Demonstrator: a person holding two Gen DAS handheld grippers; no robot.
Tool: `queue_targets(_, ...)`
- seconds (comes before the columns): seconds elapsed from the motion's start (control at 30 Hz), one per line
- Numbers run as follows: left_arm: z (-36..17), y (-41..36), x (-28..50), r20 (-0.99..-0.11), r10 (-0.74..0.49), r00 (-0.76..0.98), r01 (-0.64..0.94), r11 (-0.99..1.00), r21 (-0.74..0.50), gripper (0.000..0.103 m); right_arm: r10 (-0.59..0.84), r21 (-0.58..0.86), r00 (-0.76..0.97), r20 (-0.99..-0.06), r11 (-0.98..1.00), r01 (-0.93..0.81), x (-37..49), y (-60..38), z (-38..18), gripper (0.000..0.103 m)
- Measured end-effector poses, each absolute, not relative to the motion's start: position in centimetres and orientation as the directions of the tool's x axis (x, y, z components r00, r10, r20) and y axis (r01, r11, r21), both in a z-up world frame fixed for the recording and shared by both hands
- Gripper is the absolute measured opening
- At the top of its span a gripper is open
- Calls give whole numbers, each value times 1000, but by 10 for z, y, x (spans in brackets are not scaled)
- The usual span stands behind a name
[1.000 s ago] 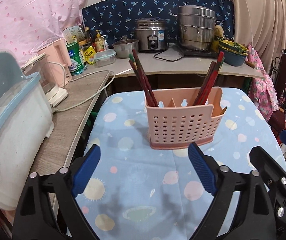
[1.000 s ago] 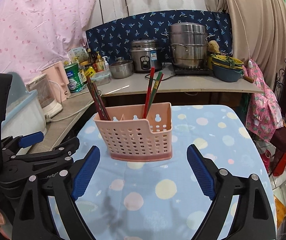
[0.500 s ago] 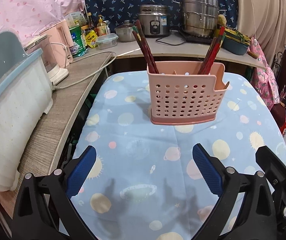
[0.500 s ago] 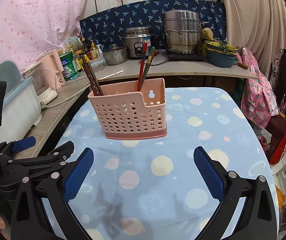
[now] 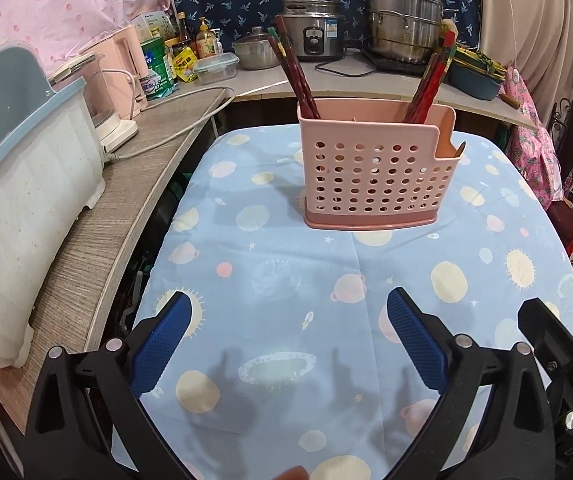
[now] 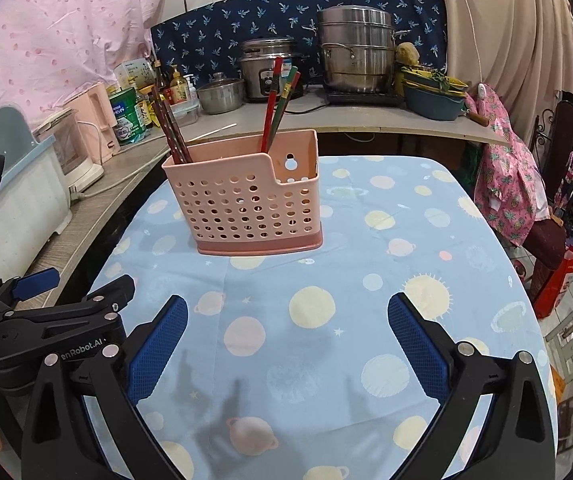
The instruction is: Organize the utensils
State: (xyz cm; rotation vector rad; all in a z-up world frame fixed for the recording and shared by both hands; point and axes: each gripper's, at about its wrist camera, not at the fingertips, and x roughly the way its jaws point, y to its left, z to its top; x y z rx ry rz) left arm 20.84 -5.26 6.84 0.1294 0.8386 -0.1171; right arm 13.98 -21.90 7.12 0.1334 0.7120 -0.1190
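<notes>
A pink perforated utensil holder [image 5: 374,172] [image 6: 242,204] stands upright on the table's blue planet-print cloth [image 5: 286,280] [image 6: 366,280]. Dark brown chopsticks [image 5: 294,76] [image 6: 170,128] lean in its left compartment. Red and green chopsticks [image 5: 430,84] [image 6: 278,104] lean in the right one. My left gripper [image 5: 288,312] is open over bare cloth, well short of the holder, nothing between its blue pads. My right gripper [image 6: 286,316] is open too and holds nothing. The left gripper's black body [image 6: 54,320] shows at the lower left of the right wrist view.
A grey counter [image 5: 98,216] runs along the left with a white and blue dish box [image 5: 18,208] and a pink kettle [image 5: 126,68]. Behind the table stand a rice cooker [image 5: 312,28], steel pots [image 5: 402,20] and bottles. A chair with pink cloth [image 6: 514,184] is on the right.
Both grippers sank toward the cloth and tipped downward, so the holder sits higher in each view. The jaws of both spread a little wider. The holder and chopsticks stayed put.
</notes>
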Motion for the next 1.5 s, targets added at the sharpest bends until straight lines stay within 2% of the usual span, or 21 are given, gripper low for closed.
queue_targets(1.5, 56, -51, 215, -751, -16, 660, 139, 985, 101, 94, -73, 75, 734, -676, 983, 167, 152, -218, 57, 97)
